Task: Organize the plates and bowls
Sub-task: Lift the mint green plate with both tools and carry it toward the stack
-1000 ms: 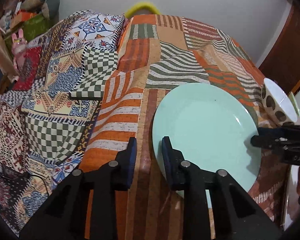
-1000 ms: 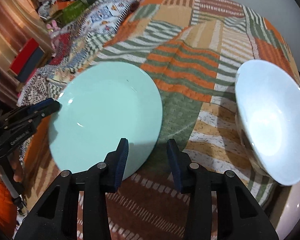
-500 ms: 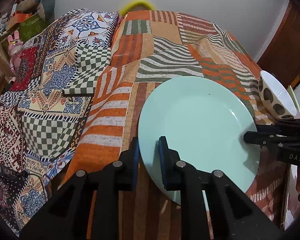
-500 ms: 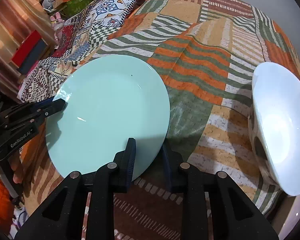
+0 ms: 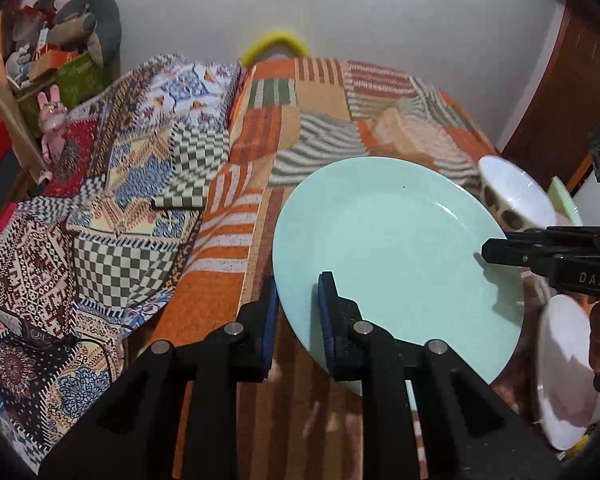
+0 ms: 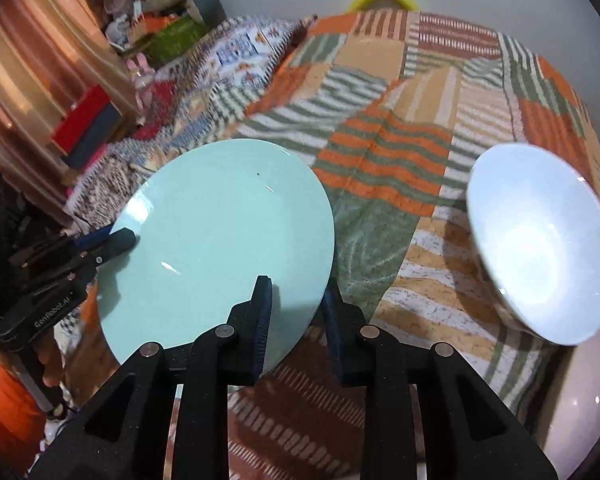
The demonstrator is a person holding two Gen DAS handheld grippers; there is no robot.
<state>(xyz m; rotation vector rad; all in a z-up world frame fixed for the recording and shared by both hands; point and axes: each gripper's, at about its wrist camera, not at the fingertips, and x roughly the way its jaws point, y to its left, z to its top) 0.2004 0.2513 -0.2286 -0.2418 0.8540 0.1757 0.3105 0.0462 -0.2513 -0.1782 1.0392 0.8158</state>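
A pale green plate (image 5: 396, 252) (image 6: 220, 236) is held above the patchwork-covered bed. My left gripper (image 5: 298, 316) is shut on its left rim. My right gripper (image 6: 296, 312) is shut on the opposite rim; it also shows in the left wrist view (image 5: 488, 250), and the left gripper shows in the right wrist view (image 6: 124, 240). A white bowl with brown spots (image 5: 514, 196) (image 6: 540, 240) sits tilted on the bed at the right. A white plate (image 5: 564, 368) lies at the lower right, beyond the bed's edge.
The orange and green striped bedcover (image 5: 300, 120) (image 6: 420, 100) spreads ahead, with a checkered patterned quilt (image 5: 120, 208) at the left. Toys and boxes (image 5: 52, 60) are piled at the far left by the wall. A wooden door (image 5: 560, 100) stands at the right.
Both grippers closed onto the plate's opposite rims and lifted it off the bed. The plate now sits higher, with more of the wall and room in view.
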